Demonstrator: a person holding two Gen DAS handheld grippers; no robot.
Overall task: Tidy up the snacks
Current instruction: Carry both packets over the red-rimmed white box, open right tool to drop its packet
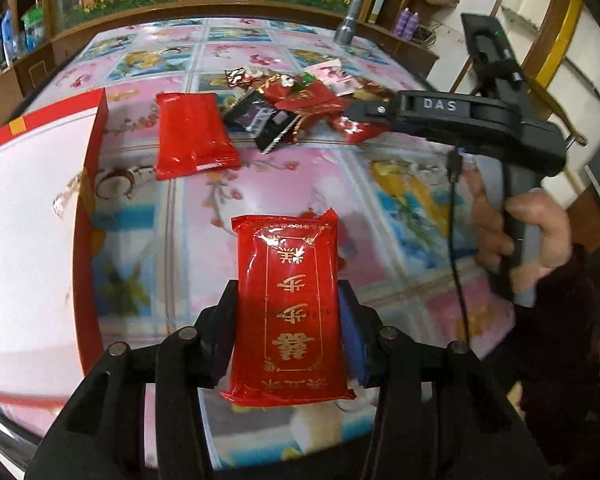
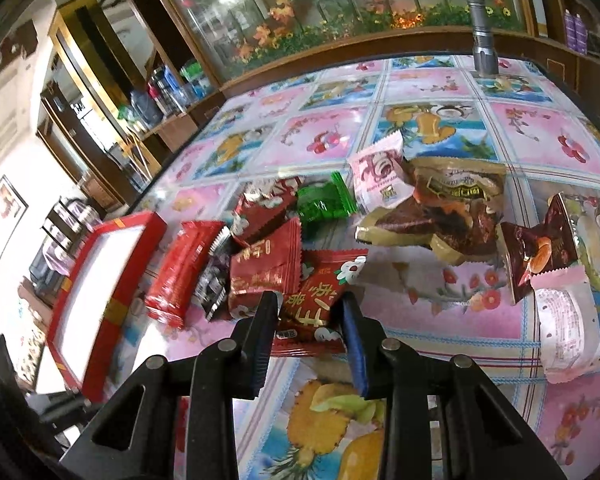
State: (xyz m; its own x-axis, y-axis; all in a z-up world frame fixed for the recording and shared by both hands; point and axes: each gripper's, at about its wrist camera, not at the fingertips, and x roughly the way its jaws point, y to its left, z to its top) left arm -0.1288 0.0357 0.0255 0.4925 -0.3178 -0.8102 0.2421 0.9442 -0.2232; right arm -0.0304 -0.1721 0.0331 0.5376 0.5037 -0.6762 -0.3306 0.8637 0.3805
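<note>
- The left claw (image 1: 288, 320) is clamped on a flat red foil snack packet with gold lettering (image 1: 288, 300), its pads pressing both long sides and the packet held clear of the table (image 1: 400, 216).
- At the far left lies a shallow red cardboard box with a white inside (image 1: 32, 208), open and seemingly where the snacks belong; it is near the held packet but not under it.
- Just right of the box a second plain red foil packet (image 1: 194, 136) lies flat on the table.
- Beyond it sits a loose pile of small mixed wrappers (image 2: 268, 240), red, black and green, overlapping one another.
- The right claw (image 2: 308, 312) is closed on a small red wrapper with white flower print (image 2: 316, 308) at the near edge of that pile; the wrapper appears to rest on the table.
- Further right, brown and pink packets (image 2: 440, 208) lie well apart from the box.
- Risks, as I judge them: the glossy foil may slide from the left pads if the packet tilts on the way to the box; its long end could catch the box wall and land outside.
- The right claw's wrapper touches a neighbouring red one, so lifting may drag that along or scatter the pile.
</note>
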